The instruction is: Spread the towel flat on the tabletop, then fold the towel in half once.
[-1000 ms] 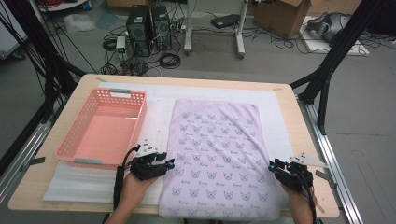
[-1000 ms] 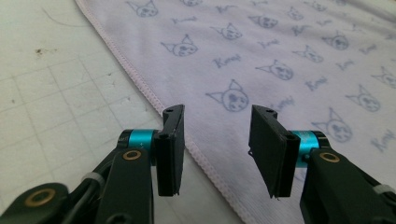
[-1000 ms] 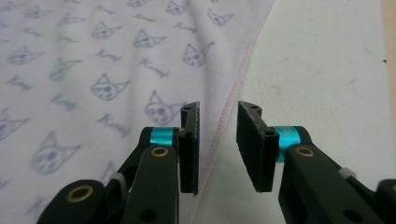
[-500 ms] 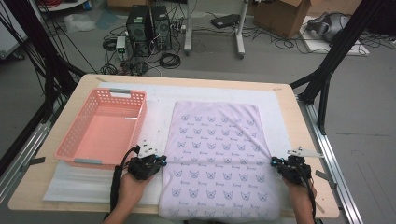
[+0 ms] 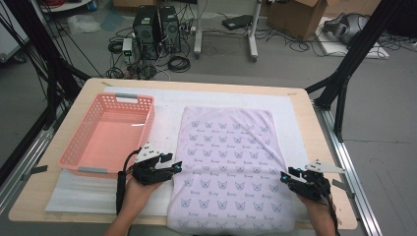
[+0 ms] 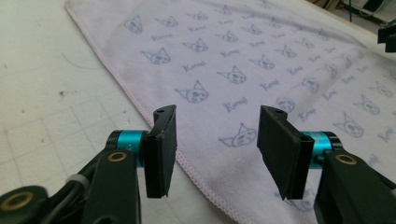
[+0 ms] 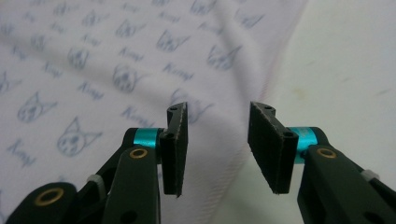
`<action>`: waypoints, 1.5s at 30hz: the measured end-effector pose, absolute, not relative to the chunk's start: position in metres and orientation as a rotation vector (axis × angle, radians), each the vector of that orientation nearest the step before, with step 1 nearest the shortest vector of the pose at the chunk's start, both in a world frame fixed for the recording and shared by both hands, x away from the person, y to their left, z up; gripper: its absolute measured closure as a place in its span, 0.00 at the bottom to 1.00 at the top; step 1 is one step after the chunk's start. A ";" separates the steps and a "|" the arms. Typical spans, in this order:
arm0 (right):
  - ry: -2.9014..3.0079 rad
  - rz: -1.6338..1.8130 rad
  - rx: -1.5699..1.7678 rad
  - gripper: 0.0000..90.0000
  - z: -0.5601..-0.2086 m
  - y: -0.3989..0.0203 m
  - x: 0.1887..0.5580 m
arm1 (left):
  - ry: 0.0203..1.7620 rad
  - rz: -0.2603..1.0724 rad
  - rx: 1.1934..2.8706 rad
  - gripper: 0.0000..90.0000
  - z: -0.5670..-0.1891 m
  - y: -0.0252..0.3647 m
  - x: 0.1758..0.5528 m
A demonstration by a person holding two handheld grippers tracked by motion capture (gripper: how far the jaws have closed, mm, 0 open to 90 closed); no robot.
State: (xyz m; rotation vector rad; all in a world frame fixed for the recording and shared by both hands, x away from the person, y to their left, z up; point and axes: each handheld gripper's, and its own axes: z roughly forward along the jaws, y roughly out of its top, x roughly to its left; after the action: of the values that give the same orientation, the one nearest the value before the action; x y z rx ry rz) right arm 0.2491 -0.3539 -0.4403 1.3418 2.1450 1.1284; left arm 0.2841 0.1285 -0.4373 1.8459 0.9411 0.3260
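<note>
- Lilac cloth, printed all over with small blue cat faces and script words, makes up the towel (image 5: 231, 167); it lies spread flat on the right half of the desk (image 5: 314, 123), its near edge reaching the desk's near rim.
- White padding sheet (image 5: 167, 105) covers most of the desk top, and the towel rests on it.
- A pink plastic basket (image 5: 86, 147) with perforated walls stands on the left part of the desk, just left of the towel; nothing can be seen inside it.
- The left hand-held gripper (image 5: 169, 167) sits at the towel's left edge, near the person. In the left gripper view its jaws have just been opening and stand apart above the hemmed edge of the towel (image 6: 233, 56), the cloth lying flat below them and not pinched.
- The right hand-held gripper (image 5: 287, 178) sits at the towel's right edge, also near the person. In the right gripper view its jaws have just been opening too; they stand apart over the towel's stitched border (image 7: 93, 56), with a soft fold in the cloth ahead and no cloth caught between the pads.
- Both hands (image 5: 135, 194) come in from the near side, one on each flank of the towel, well apart.
- Beyond the desk's far edge, two computer towers (image 5: 157, 24) and loose cables lie on the floor.
</note>
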 end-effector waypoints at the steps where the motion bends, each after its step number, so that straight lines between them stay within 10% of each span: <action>1: 2.172 1.116 1.335 0.64 -0.442 -0.350 0.248 | 0.937 0.332 1.855 0.51 -0.439 0.126 0.283; 7: 2.264 1.116 1.201 0.70 -0.439 -0.334 0.238 | 0.936 0.333 1.849 0.49 -0.439 0.127 0.281; 11: 2.303 1.036 1.191 0.98 -0.446 -0.331 0.237 | 0.935 0.328 1.847 0.49 -0.440 0.127 0.281; 17: 2.339 0.997 1.190 0.98 -0.442 -0.335 0.229 | 0.924 0.327 1.833 0.46 -0.438 0.128 0.277; 30: 2.026 1.231 1.220 0.33 -0.426 -0.361 0.227 | 0.882 0.332 1.767 0.30 -0.429 0.132 0.280; 45: 2.025 1.212 1.209 0.23 -0.424 -0.362 0.228 | 0.842 0.340 1.738 0.26 -0.426 0.133 0.282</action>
State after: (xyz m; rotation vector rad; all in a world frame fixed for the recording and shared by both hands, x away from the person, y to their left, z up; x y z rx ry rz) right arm 0.2280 -0.3617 -0.4244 1.2087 2.0247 1.2121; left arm 0.2817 0.1328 -0.4265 1.7381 0.8418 0.3401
